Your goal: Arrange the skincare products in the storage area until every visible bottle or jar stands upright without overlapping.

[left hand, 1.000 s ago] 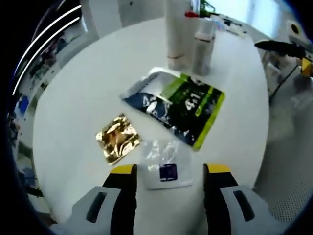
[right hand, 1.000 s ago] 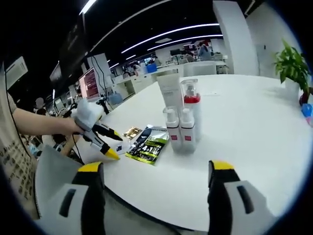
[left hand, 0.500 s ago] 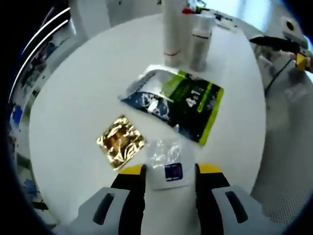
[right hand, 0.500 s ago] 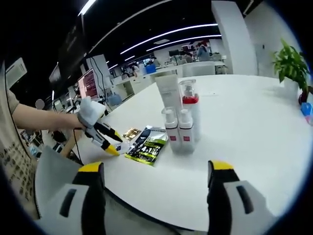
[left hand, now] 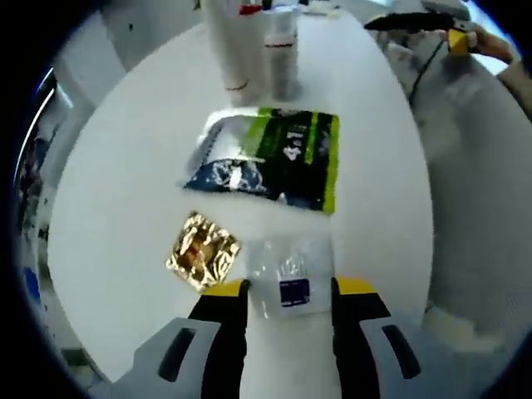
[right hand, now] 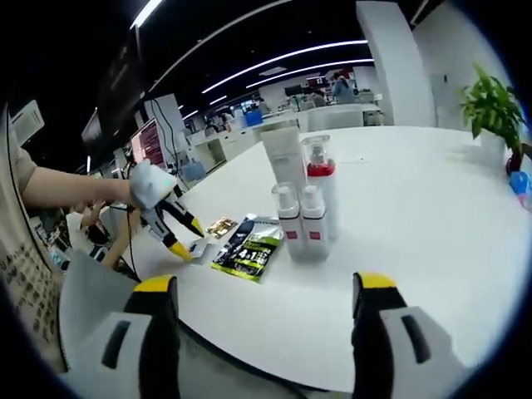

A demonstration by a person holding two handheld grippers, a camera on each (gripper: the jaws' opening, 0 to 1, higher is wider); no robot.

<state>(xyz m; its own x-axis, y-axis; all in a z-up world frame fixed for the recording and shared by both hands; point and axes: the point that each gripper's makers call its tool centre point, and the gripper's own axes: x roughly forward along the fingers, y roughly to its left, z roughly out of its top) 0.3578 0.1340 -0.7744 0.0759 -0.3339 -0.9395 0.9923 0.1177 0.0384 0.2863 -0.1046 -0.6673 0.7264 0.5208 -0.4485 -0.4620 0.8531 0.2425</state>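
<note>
Smooth matt white round table (left hand: 116,166); crinkled shiny gold foil sachet (left hand: 202,252); clear glossy plastic sachet (left hand: 288,273); glossy green-and-black printed pouch (left hand: 274,158); white plastic pump bottles (right hand: 302,220)

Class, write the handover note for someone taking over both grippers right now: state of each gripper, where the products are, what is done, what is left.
Left gripper: jaws closing around the small clear sachet at the table edge; grip not confirmed.
Right gripper: open, holding nothing, hovering off the table edge.
Done: tall tube, red-capped pump bottle and two small pump bottles stand upright in a cluster.
Left: gold sachet and green-black pouch lie flat, not overlapping; place them and the clear sachet.
</note>
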